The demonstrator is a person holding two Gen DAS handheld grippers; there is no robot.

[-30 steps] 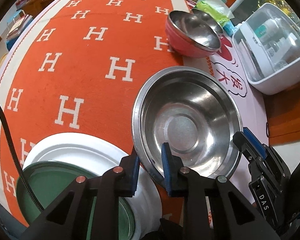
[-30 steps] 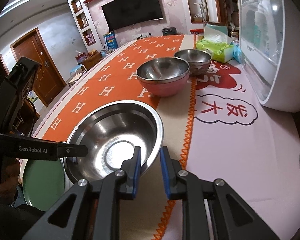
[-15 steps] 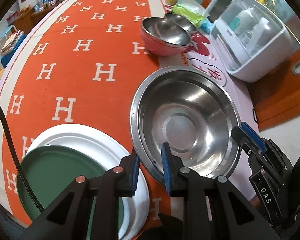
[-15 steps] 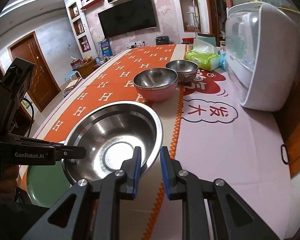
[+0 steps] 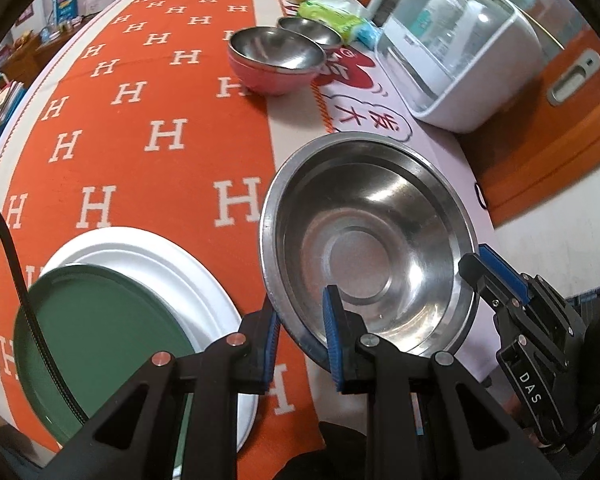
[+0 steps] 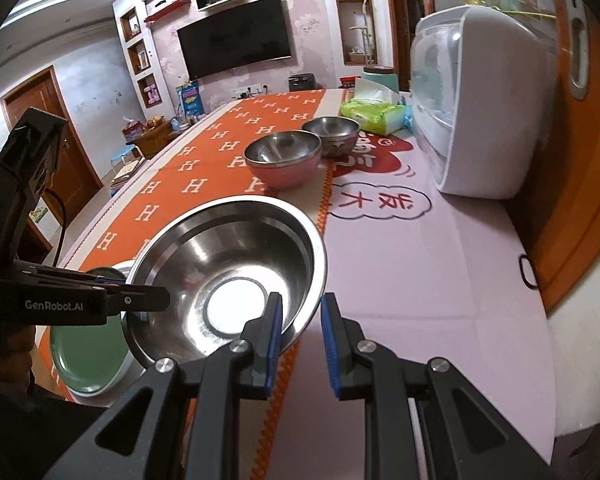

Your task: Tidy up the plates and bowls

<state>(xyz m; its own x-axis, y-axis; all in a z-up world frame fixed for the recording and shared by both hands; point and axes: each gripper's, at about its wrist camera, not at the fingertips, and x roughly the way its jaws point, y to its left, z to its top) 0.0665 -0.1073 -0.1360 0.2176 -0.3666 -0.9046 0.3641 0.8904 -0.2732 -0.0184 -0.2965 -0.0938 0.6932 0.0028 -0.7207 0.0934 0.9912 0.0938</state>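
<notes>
both claws point steeply down over the table (image 5: 168, 92). the left claw (image 5: 300, 330) is clamped on the near rim of a large shiny steel bowl (image 5: 366, 240), and the right claw (image 6: 300, 338) pinches the rim on the opposite side, so the bowl hangs tilted between them above the orange h-patterned cloth (image 5: 140, 152). just left lies a green plate (image 5: 96, 356) on a white plate (image 5: 172, 268). farther off stand a pink bowl with steel lining (image 5: 274, 60), a smaller steel bowl (image 5: 310, 30) and a white lidded box (image 5: 456, 48).
</notes>
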